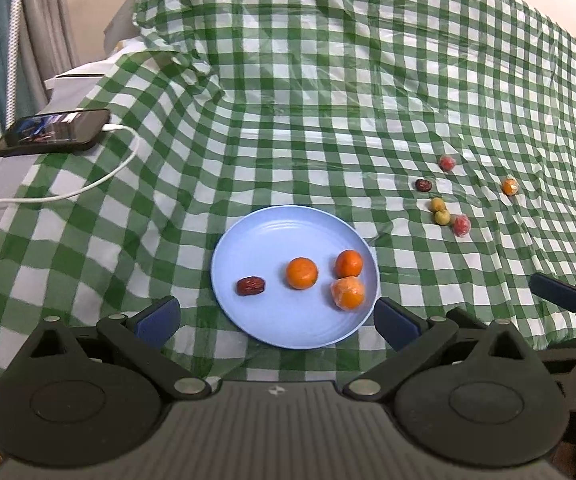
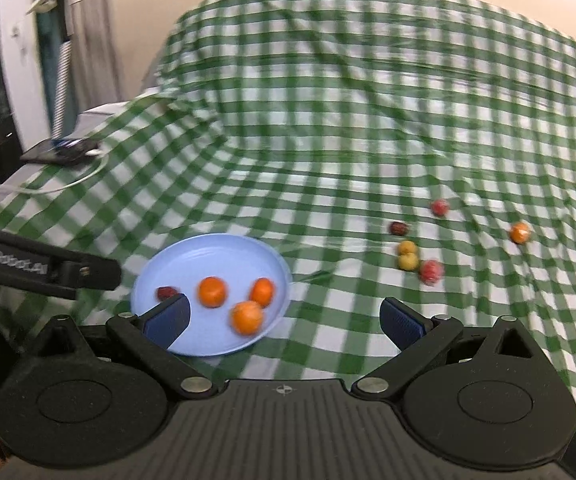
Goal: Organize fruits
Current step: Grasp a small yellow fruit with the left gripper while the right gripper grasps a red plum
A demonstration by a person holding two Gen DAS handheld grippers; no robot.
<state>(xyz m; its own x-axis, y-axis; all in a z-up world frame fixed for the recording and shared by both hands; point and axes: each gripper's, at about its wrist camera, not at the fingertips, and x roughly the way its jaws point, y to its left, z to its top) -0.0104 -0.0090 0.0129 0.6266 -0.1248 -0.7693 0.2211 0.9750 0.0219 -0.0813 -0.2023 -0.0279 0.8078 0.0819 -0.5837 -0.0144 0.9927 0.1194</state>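
Fruits are sitting in two groups right now: four are already lying on the blue plate, namely a dark date at its left, two bare oranges and a third orange in a clear wrapper near its right rim. I am judging the job as under halfway done, since six pieces are still waiting on the checked cloth off to the right, well apart from the plate: a second date, two wrapped red fruits, a touching pair of yellow-green fruits and a small wrapped orange lying alone furthest right. I am holding the left gripper low in front of the plate, its jaws standing wide apart and carrying nothing; the right gripper is likewise spread wide and empty, and its view is smearing with motion blur, so fine detail there is hard to read. The loose cluster is lying nearer my right side, so I am expecting that gripper to be the natural one for the next pick. The cloth is a thin green-and-white covering, wrinkling heavily and rising up behind, so I cannot tell whether a tabletop or something softer is underneath. A phone is charging on a white cable at the left edge, with a pale wall and curtains beyond.
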